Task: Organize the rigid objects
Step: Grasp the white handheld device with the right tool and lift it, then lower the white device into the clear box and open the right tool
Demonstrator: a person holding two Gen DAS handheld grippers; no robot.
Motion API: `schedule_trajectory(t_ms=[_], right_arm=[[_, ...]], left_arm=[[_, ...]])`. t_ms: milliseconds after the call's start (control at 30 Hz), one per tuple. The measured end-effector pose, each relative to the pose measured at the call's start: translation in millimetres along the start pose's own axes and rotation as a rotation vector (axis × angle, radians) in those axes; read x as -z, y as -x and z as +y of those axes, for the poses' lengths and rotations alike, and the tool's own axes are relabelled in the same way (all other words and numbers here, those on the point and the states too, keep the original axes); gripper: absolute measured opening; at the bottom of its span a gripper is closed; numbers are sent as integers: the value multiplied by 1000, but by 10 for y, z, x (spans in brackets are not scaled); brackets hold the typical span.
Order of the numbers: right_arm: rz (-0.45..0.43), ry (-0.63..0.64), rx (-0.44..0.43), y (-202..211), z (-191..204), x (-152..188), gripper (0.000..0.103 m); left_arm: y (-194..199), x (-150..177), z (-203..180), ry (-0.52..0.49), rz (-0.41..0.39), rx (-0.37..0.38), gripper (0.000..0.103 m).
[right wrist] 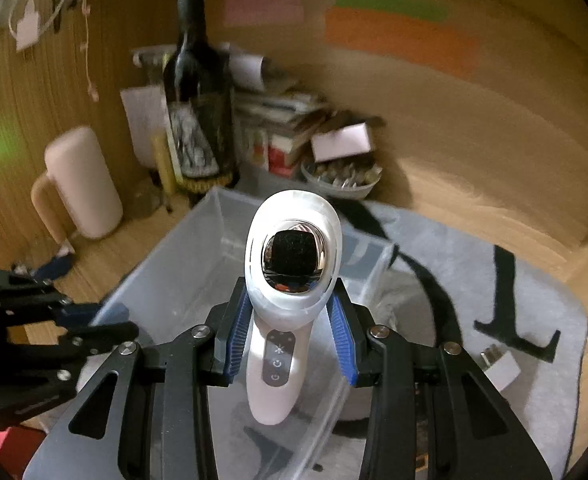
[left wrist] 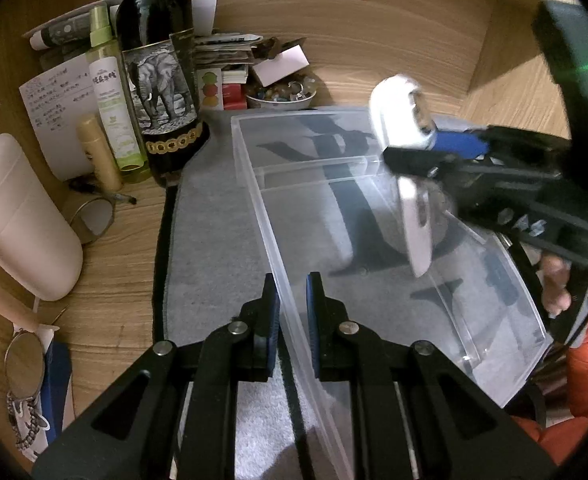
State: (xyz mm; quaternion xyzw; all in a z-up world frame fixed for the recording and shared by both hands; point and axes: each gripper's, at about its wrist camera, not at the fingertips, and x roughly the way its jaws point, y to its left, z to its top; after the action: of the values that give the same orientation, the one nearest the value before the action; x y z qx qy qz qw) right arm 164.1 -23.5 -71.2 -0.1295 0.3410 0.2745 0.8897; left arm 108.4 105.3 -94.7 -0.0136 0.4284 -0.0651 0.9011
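A clear plastic organizer box point(left wrist: 254, 176) with dividers lies on a grey mat point(left wrist: 210, 240). My left gripper point(left wrist: 293, 308) is shut on the box's near wall. My right gripper point(right wrist: 290, 320) is shut on a white handheld device point(right wrist: 290, 280) with a mirrored oval head and a button strip, and holds it above the box point(right wrist: 166, 280). In the left wrist view the device point(left wrist: 404, 148) hangs over the box's right half, held by the right gripper point(left wrist: 446, 156).
A wine bottle with an elephant label point(left wrist: 158, 80), a green spray bottle point(left wrist: 108, 92), a pink jug point(left wrist: 18, 216), a bowl of trinkets point(left wrist: 282, 94) and paper stacks crowd the wooden desk's back left. A white plug point(right wrist: 500, 366) lies on the mat point(right wrist: 494, 292).
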Motion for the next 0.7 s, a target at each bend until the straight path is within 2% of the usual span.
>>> schedule_trajectory(t_ms=[200, 500, 567, 633, 700], right_arm=[[75, 24, -12, -232, 49, 33, 35], [123, 31, -8, -309, 35, 14, 36], [116, 23, -12, -292, 22, 21, 40], [97, 19, -6, -247, 6, 20, 51], [69, 13, 0, -177, -17, 16, 54]], left_arm=[[0, 0, 2, -2, -1, 5, 13], [-5, -9, 3, 4, 2, 4, 13], [-8, -12, 1, 5, 3, 3, 13], [-14, -20, 1, 8, 5, 2, 13], [-14, -24, -3, 8, 6, 0, 13]])
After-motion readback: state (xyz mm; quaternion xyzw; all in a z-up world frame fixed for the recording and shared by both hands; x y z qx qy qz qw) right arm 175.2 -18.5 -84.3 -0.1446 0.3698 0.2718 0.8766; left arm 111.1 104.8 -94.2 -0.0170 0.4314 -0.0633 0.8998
